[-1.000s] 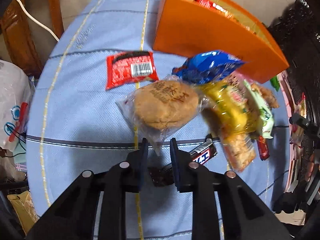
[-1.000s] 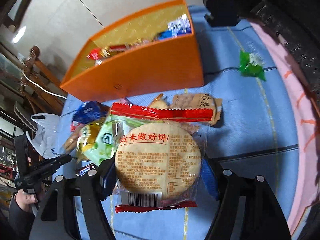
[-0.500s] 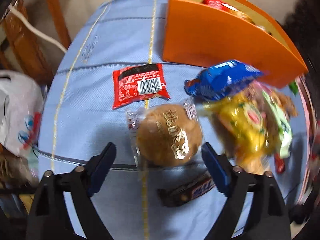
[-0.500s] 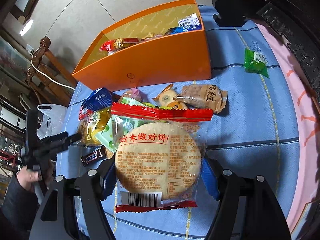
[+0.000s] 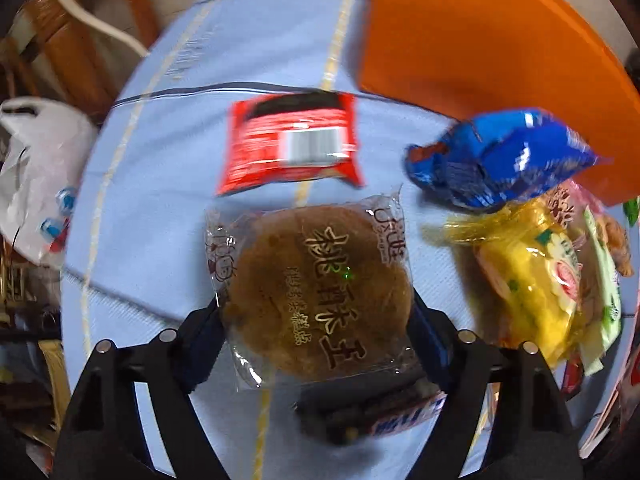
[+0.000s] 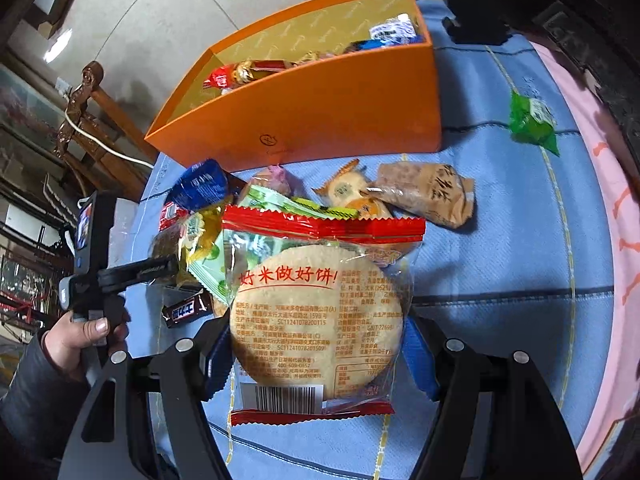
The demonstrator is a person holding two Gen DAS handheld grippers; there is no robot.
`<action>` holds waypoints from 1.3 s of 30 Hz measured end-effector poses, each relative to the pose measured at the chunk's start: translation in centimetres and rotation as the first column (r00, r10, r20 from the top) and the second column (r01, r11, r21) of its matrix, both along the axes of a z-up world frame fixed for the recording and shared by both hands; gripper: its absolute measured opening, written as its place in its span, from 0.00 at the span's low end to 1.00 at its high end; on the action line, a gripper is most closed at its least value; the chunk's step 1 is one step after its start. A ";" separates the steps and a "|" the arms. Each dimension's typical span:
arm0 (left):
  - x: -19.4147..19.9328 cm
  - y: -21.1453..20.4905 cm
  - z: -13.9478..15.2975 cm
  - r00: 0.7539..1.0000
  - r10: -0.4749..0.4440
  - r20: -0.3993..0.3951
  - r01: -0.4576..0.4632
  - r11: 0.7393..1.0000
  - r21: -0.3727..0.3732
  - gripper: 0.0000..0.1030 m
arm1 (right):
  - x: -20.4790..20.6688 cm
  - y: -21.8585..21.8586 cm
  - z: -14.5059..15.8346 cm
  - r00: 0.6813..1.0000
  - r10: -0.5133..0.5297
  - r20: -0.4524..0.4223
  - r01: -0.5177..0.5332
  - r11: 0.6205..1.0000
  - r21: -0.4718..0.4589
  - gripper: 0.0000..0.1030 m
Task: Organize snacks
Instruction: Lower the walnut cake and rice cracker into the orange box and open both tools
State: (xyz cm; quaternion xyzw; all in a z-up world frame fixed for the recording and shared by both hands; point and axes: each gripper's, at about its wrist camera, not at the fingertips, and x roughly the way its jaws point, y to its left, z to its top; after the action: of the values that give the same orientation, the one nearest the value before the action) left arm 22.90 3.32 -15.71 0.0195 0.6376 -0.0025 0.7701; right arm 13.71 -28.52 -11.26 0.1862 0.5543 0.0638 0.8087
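- Left claw (image 5: 316,328): jaws have just been closing around the brown cake pack (image 5: 316,292). Pads sit at the wrapper edges on both sides; can't tell if they bite yet, so I treat it as not gripped.
- Right claw (image 6: 316,348): clenched on the rice cracker pack (image 6: 316,320), held above the counter (image 6: 500,240), in front of the orange box (image 6: 300,116).
- Risk 1: the cake's film is loose and slick. If the pads catch only the film, the pack may slide or rotate out on lift.
- Risk 2: too much squeeze probably cracks the cake; it looks crumbly.
- Risk 3: a chocolate bar (image 5: 372,412) lies just beside the cake, partly under its near edge. The right finger could pinch or drag it along.
- Risk 4: the snack pile, blue pack (image 5: 500,164) and yellow pack (image 5: 532,280), is near the right finger. A sideways lift could knock it.
- Risk 5: both claws head for 1 box that already holds several snacks; they could collide at the rim.
- Red pack (image 5: 292,144) sits apart, beyond the cake; no risk there.
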 end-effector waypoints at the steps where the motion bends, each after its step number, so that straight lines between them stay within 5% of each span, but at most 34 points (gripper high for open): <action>1: -0.5 0.5 0.9 1.000 0.011 0.018 -0.011 1.000 -0.014 0.76 | 0.1 0.0 0.4 1.000 0.001 0.013 -0.001 1.000 0.001 0.70; 9: -1.4 0.5 10.3 0.977 -0.035 0.208 0.047 0.997 -0.054 0.76 | 2.6 -0.2 4.8 0.991 0.008 0.135 -0.007 1.000 -0.011 0.70; 14: 3.0 -2.7 15.2 0.947 -0.103 0.305 0.130 0.989 -0.070 0.77 | 6.4 -1.4 8.3 0.972 -0.025 0.232 0.034 0.999 -0.037 0.70; 20: 10.5 -8.6 15.8 0.939 -0.136 0.317 0.172 0.981 -0.089 0.77 | 12.6 -2.0 9.8 0.954 -0.050 0.295 0.074 0.995 -0.070 0.70; 30: 15.5 -13.3 11.9 0.951 -0.149 0.270 0.165 0.985 -0.040 0.81 | 18.5 -2.4 6.1 0.970 -0.088 0.227 0.112 0.989 -0.095 0.70; 34: 14.9 -13.3 12.1 0.941 -0.165 0.296 0.161 0.986 0.037 0.91 | 17.5 -3.1 5.1 0.963 -0.161 0.217 0.178 0.982 -0.061 0.84; 39: 12.4 -12.7 14.2 0.914 -0.180 0.364 0.160 0.983 0.085 0.92 | 14.2 -2.7 4.7 0.965 -0.155 0.213 0.170 0.984 -0.057 0.85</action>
State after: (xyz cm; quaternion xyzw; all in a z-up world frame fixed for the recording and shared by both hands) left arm 35.25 -9.35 -1.49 0.0956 0.4766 -0.0486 0.8726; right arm 27.89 -31.21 -6.58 0.1932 0.4518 -0.0043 0.8709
